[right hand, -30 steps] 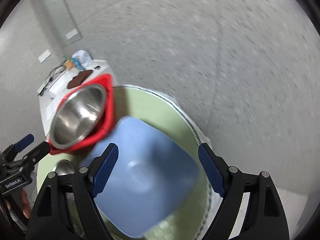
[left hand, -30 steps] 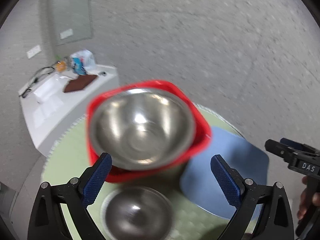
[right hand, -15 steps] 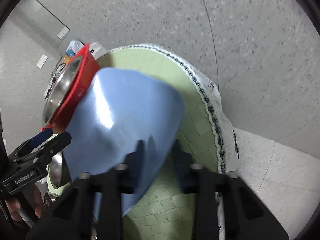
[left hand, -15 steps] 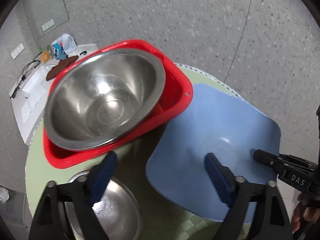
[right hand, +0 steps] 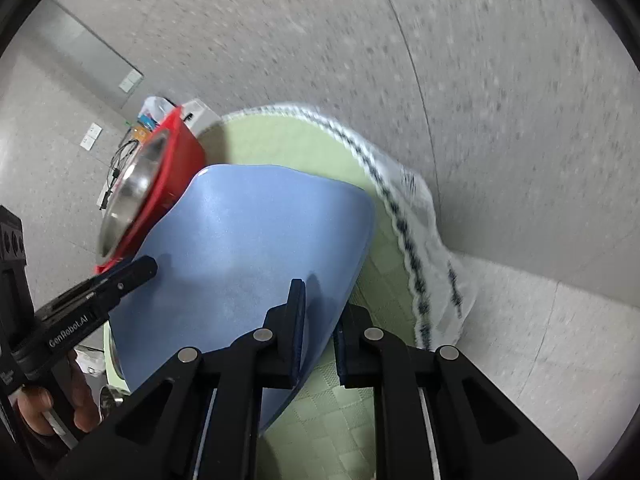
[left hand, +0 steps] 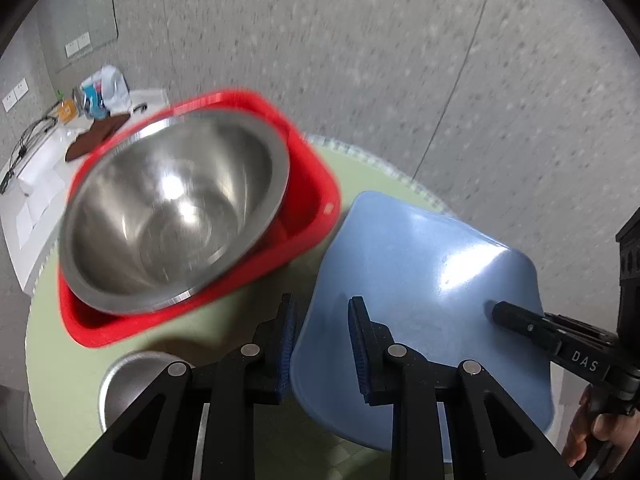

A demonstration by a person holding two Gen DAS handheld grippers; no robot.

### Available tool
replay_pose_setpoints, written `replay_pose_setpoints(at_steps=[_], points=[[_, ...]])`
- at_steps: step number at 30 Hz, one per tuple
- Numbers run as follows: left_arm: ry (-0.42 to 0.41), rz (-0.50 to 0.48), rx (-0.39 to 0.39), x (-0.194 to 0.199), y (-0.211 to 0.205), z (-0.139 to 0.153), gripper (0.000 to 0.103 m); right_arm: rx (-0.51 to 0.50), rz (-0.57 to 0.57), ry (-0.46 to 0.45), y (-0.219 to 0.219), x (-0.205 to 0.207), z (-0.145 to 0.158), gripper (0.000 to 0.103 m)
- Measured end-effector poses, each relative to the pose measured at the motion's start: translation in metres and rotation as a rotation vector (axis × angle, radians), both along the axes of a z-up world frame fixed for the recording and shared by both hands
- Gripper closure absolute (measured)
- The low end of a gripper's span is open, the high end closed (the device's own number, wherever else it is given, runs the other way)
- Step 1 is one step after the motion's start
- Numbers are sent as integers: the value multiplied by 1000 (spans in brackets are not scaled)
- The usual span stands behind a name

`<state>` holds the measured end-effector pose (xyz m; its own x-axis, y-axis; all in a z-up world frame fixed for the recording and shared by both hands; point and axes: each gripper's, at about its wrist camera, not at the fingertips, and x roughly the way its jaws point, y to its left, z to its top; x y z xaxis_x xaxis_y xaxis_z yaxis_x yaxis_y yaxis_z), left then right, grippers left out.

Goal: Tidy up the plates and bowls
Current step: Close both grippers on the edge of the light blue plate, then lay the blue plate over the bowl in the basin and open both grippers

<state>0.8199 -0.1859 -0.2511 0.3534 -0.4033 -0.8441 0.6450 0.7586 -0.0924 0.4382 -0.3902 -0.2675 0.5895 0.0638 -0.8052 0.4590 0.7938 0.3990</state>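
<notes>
The blue plate (left hand: 424,280) is gripped at opposite edges over the green-covered table (right hand: 288,148). Its near rim is pinched by the left claw (left hand: 322,322), whose jaws have just been closing, and its other edge is clamped by the right claw (right hand: 320,312), narrowed to the rim. "DAS" is read on the right claw's finger, "GenRobot.AI" on the left's. Beside the plate, a steel bowl (left hand: 172,216) is seated in a red basin (left hand: 308,196).

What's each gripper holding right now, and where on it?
Both hold the blue plate by opposite edges: left gripper and right gripper each pinch the rim, their jaws having just closed on it.
</notes>
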Motion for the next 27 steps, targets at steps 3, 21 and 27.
replay_pose_setpoints(at_steps=[3, 21, 27], points=[[-35, 15, -52, 0, 13, 24, 80, -56, 18, -36, 4, 1, 29, 90], [-39, 312, -53, 114, 132, 38, 81, -152, 340, -40, 89, 195, 68, 90], [-10, 339, -23, 141, 121, 18, 80, -143, 383, 32, 99, 220, 33, 87]])
